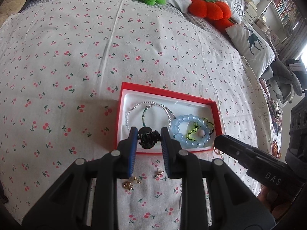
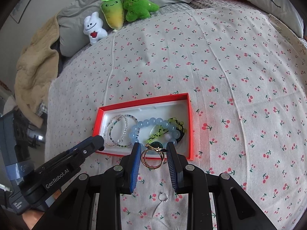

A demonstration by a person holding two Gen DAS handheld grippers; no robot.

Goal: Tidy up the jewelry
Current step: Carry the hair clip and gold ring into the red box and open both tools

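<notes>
One red box [image 2: 190, 122]; three plush toys [image 2: 134, 5] by the pillows; one blue bead bracelet [image 2: 153, 123]; two claws [image 1: 148, 140] [image 2: 153, 153].

"DAS" on right gripper [image 1: 220, 143], "GenRobot.AI" on left gripper [image 2: 98, 140]

Both wrist views look steeply down, sharing the red box [image 1: 167, 92]

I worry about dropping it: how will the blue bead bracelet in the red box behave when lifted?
The blue bead bracelet is probably floppy, being separate beads in a loop. The beads look glossy, so maybe slippery. It overlaps the green cord bracelet, which might drag along.
</notes>
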